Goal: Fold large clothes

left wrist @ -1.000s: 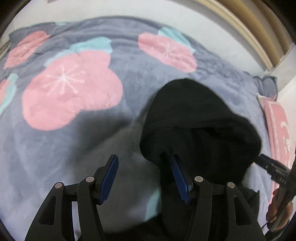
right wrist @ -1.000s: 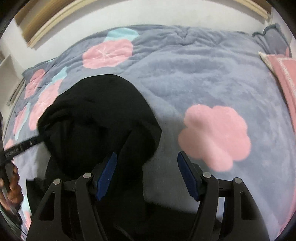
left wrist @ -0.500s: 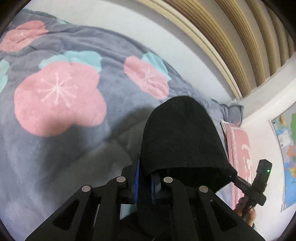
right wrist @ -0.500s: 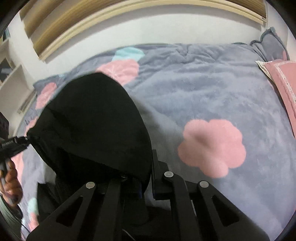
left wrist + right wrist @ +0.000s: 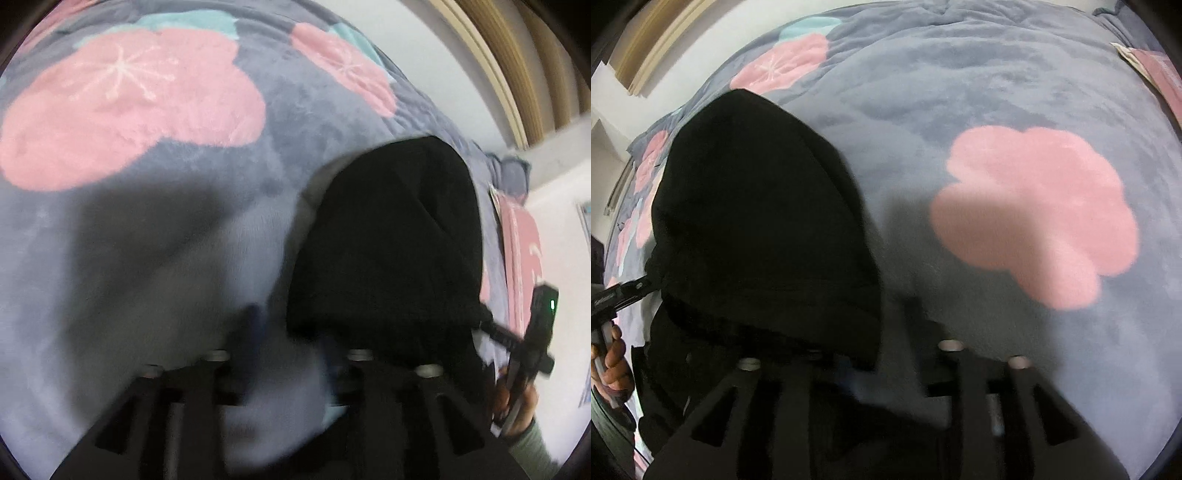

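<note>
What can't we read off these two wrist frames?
- Left wrist: left gripper fingers smeared by motion blur while opening; contact with the black garment unclear.
- Right wrist: right gripper equally blurred, opening.
- Garment's lower body: cut off by the bottom edge, hidden behind gripper frames.

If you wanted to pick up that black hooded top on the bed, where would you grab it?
Probably the black hooded top by its near corners beside the hood, from the near side: that edge lies toward both grippers, and the hood's far end is rounded.

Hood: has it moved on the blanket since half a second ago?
Cannot tell. The hood lies over the same stretch of blanket; the shifts in view look like camera motion.
</note>
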